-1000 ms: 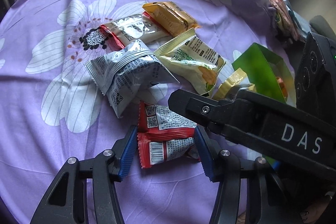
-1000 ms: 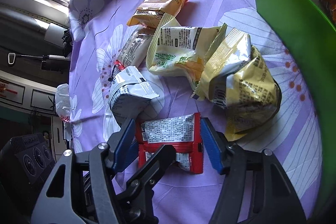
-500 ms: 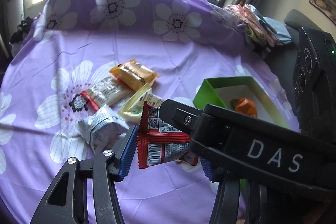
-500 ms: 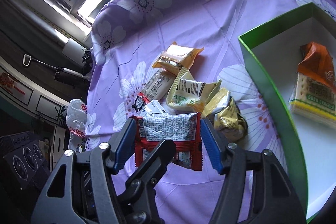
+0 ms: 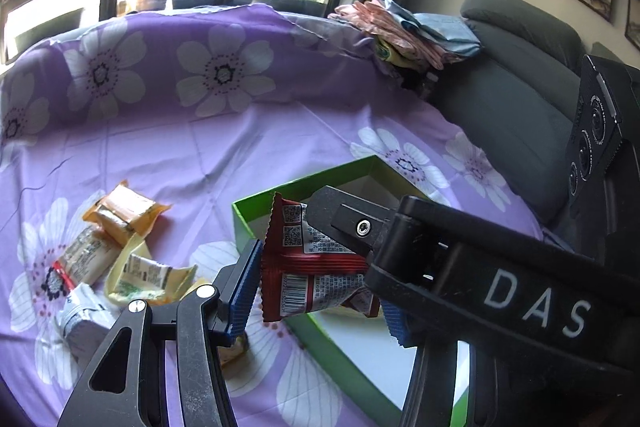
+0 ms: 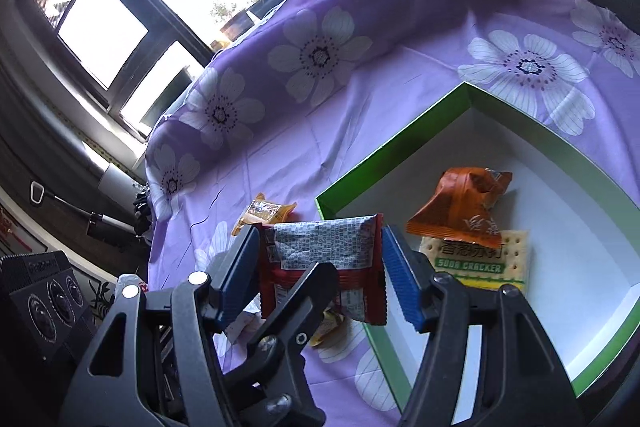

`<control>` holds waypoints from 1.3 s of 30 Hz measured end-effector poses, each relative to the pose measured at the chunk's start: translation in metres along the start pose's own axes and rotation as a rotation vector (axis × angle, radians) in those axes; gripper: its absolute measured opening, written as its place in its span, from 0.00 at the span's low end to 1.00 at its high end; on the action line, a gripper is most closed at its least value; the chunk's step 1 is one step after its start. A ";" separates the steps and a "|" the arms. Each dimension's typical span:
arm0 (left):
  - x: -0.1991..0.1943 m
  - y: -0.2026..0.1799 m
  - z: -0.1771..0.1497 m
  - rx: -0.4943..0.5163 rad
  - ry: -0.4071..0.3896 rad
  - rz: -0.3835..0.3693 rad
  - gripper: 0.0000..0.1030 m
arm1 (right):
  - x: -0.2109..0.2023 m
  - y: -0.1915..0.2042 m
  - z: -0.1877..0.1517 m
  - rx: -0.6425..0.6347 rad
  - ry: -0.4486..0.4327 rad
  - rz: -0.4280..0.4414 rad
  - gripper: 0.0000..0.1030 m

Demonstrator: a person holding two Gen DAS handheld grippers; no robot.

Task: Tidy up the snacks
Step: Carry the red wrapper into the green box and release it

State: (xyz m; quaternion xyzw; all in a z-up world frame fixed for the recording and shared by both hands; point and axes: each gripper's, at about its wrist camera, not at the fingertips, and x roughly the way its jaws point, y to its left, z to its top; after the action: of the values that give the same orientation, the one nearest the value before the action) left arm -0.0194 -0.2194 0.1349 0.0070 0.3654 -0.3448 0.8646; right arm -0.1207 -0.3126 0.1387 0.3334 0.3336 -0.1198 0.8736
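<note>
Claws [image 5: 318, 283] clamp packet [image 5: 316, 263] (between pads)

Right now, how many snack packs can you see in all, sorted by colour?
Red: 1, red pack
Orange: 2, boxed orange pack, loose orange pack
Silver: 1, silver pack
Pale yellow: 1, pale yellow pack
Cream, red end: 1, cream pack
Gold: 1, gold pack, partly hidden
Green and yellow: 1, soda cracker pack
Total: 8
</note>
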 end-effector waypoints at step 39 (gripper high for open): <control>0.074 -0.039 -0.011 0.006 0.243 -0.121 0.53 | 0.003 -0.082 0.004 0.246 0.034 -0.166 0.67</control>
State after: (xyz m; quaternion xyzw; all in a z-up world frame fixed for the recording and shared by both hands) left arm -0.0129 -0.2898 0.0893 0.0292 0.4660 -0.3939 0.7918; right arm -0.1522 -0.3770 0.0977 0.4109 0.3578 -0.2259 0.8075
